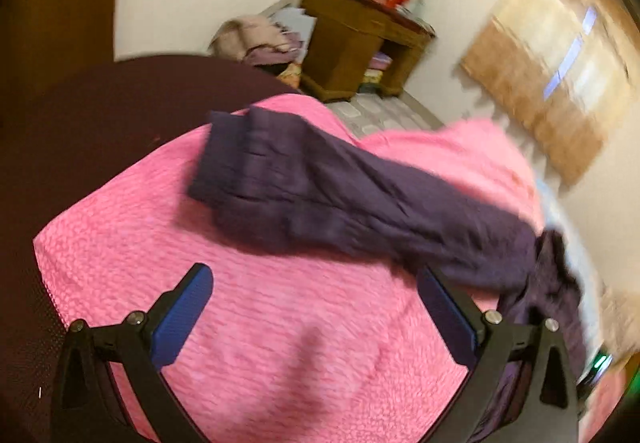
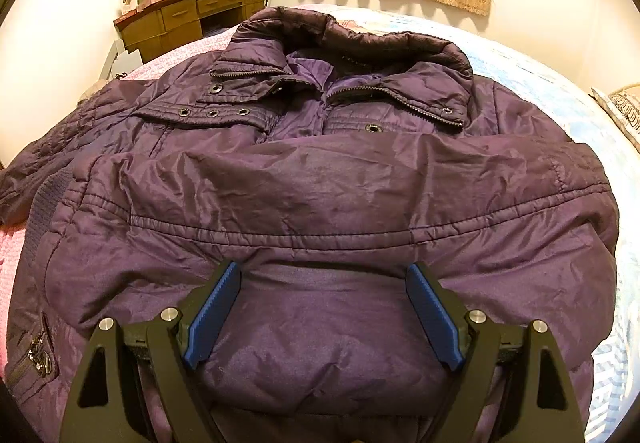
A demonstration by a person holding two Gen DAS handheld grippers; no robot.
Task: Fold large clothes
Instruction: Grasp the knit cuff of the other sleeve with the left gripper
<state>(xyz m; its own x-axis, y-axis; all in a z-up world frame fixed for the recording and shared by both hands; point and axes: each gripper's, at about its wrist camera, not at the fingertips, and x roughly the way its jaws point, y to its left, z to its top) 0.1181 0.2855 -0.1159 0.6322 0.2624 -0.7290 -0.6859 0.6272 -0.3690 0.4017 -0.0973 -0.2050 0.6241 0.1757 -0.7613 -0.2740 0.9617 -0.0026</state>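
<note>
Pink bedding (image 1: pixel 280 323) is spread under the jacket (image 2: pixel 320 183). Both tongs, left (image 1: pixel 316 295) and right (image 2: pixel 324 295), are held wide, empty (sleeve (image 1: pixel 340 195) outstretched). Thick padding should be gripped deeply.

The pink blanket (image 1: pixel 280 323) is lying bare between the spread fingers of the left gripper (image 1: pixel 316 279), giving open room up to the purple jacket sleeve (image 1: pixel 340 195), which is stretching across ahead of it. The right gripper (image 2: pixel 324 275), jaws wide apart, is sitting over the puffy purple jacket (image 2: pixel 320 183), whose folded-over sleeve is rising as a ridge just ahead. A cluttered wooden desk (image 2: pixel 180 23) is standing well beyond the bed.
</note>
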